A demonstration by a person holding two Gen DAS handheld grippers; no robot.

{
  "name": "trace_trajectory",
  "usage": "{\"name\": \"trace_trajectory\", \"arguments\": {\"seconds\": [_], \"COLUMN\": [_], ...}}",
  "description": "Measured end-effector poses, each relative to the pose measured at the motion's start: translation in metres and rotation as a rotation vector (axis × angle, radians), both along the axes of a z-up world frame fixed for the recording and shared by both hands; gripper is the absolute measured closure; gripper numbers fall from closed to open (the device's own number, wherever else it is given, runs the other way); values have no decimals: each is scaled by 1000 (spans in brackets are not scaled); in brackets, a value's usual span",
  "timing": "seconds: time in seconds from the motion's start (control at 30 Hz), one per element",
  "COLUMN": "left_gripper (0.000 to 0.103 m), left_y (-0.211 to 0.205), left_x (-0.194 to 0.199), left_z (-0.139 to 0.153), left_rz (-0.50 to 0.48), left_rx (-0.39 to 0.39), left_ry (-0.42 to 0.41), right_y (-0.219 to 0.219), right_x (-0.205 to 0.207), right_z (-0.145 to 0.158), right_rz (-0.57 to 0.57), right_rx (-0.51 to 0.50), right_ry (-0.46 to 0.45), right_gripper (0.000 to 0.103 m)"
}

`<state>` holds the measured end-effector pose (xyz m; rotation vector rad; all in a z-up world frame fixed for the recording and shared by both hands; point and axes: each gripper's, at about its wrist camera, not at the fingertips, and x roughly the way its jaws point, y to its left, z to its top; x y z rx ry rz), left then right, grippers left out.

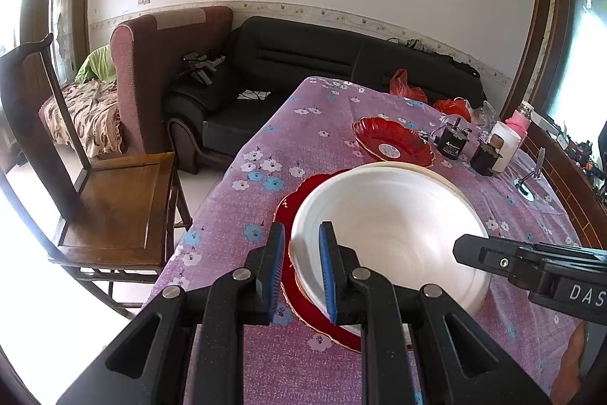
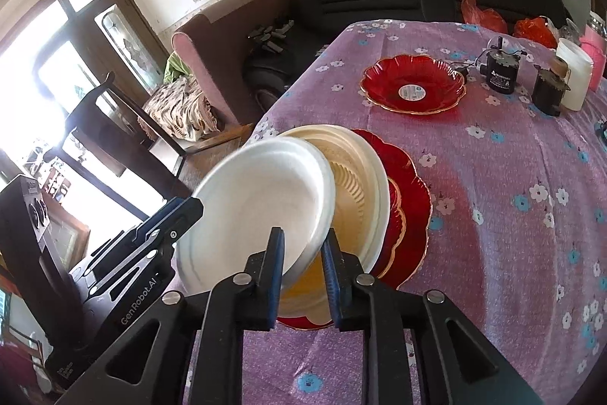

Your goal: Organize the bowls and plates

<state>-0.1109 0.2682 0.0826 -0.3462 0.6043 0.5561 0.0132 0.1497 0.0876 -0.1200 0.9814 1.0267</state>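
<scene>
- Presently, the right gripper (image 2: pixel 302 262) has its blue-padded fingers (image 2: pixel 278 255) astride the near rim of the white foam bowl (image 2: pixel 261 211). The jaws stand narrowly parted with the rim between them; whether the pads actually bear on the foam cannot be told.
- The left gripper (image 1: pixel 302 255) likewise straddles the bowl's opposite rim. One pad lies outside and one inside the wall; firm contact again cannot be confirmed.
- The foam bowl sits tilted and partly raised, over a cream ribbed plastic bowl (image 2: pixel 354 188). That bowl rests on a red scalloped plate (image 2: pixel 411 200) on the purple floral tablecloth (image 2: pixel 512 177).
- Step in hand, by judgement: nesting or stacking the white bowl into the pile.
- The next move likely calls for levelling the bowl, centring it over the cream one and lowering it squarely. Pressure should be light, as foam dents readily.
- Materials: matte white foam; glossy cream plastic with radial ribs; translucent red glass-like plate with a gilt edge.
- A second red plate (image 2: pixel 413 84), labelled at its centre, lies well apart, farther along the table.
</scene>
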Motion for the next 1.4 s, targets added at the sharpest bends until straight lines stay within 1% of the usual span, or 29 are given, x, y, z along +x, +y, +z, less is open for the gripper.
{"name": "trace_trajectory", "arguments": {"seconds": [0.33, 0.53, 0.67, 0.8, 0.83, 0.97, 1.07, 1.2, 1.3, 1.33, 1.4], "left_gripper": [86, 86, 86, 85, 85, 85, 85, 85, 85, 85, 84], "left_y": [0, 0, 1, 10, 12, 42, 67, 83, 86, 86, 85], "left_x": [0, 0, 0, -4, -5, -14, -12, -2, 2, 5, 7], "left_z": [1, 0, 2, 6, 6, -2, -17, -37, -46, -49, -49], "left_rz": [-4, -4, 3, 12, 12, 29, 61, 34, 9, 5, 7], "left_rx": [-2, -2, -1, -17, -26, -141, -216, -310, -356, -362, -342], "left_ry": [0, 2, -1, -16, -19, -36, -12, 7, 4, 15, 16], "right_y": [-6, -15, -29, -49, -55, -69, -71, -65, -59, -57, -53], "right_x": [4, 6, 12, 26, 33, 61, 75, 83, 84, 83, 83], "right_z": [1, 8, 14, 17, 14, -7, -27, -49, -58, -60, -64], "right_rz": [-5, -13, -32, -82, -103, -162, -176, -176, -170, -168, -162], "right_rx": [14, 41, 74, 101, 98, 77, 54, 35, 22, 17, 12], "right_ry": [22, 26, 39, 46, 52, 129, 183, 232, 242, 244, 248], "right_gripper": [79, 79, 79, 79, 79, 79, 79, 79, 79, 79, 79]}}
